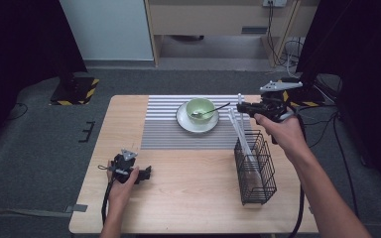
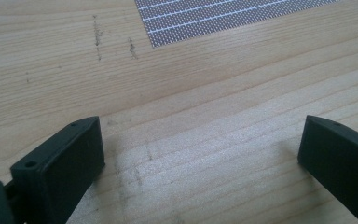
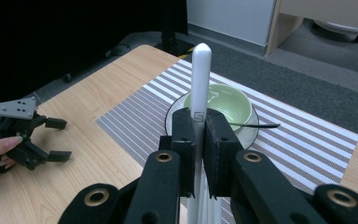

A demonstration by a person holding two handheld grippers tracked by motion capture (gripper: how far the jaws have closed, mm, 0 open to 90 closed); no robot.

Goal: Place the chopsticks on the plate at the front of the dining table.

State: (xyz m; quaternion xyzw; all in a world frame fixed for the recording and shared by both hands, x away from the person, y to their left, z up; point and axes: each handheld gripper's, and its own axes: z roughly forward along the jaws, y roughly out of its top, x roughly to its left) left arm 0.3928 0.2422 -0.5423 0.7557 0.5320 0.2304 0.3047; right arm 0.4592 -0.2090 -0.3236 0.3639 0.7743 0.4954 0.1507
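Right gripper view: black jaws clamp a smooth white plastic chopstick (image 3: 200,84).

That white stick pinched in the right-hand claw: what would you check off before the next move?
1. Grip: right gripper jaws shut on the white chopstick, which stands upright between them. Ok.
2. Lower end free of the black wire basket: it reaches down into the basket. Not ok.
3. Other white sticks in the basket staying put: cannot tell.
4. Green bowl on its white plate, spoon inside, apart from the chopstick. Ok.
5. Left gripper open, low over bare table, out of the way. Ok.
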